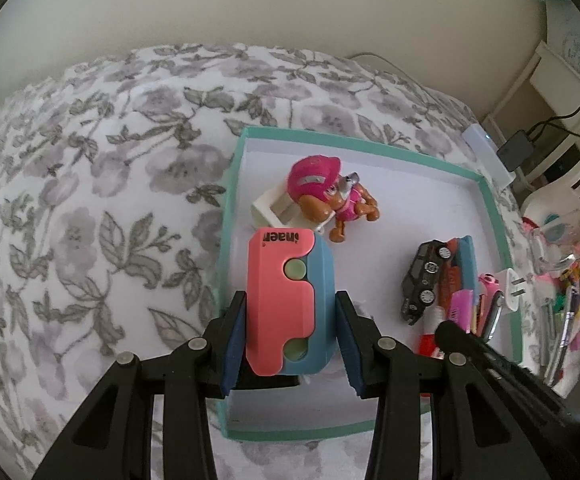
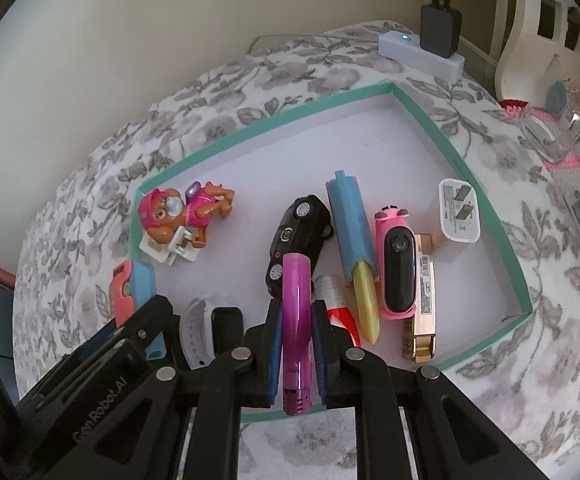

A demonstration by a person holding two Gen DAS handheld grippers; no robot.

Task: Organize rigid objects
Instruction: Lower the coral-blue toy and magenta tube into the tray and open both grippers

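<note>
My left gripper is shut on a pink and blue case, held over the left part of a teal-rimmed white tray. In the right wrist view my right gripper is shut on a magenta tube above the tray's near side. In the tray lie a dog figure on a white plug, a black toy car, a blue and yellow tube, a pink device, a gold bar and a white charger.
The tray rests on a floral bedsheet. A white power strip with a black adapter lies beyond the tray's far corner. A clear glass container and pens lie to the right. A white watch band sits near my left gripper.
</note>
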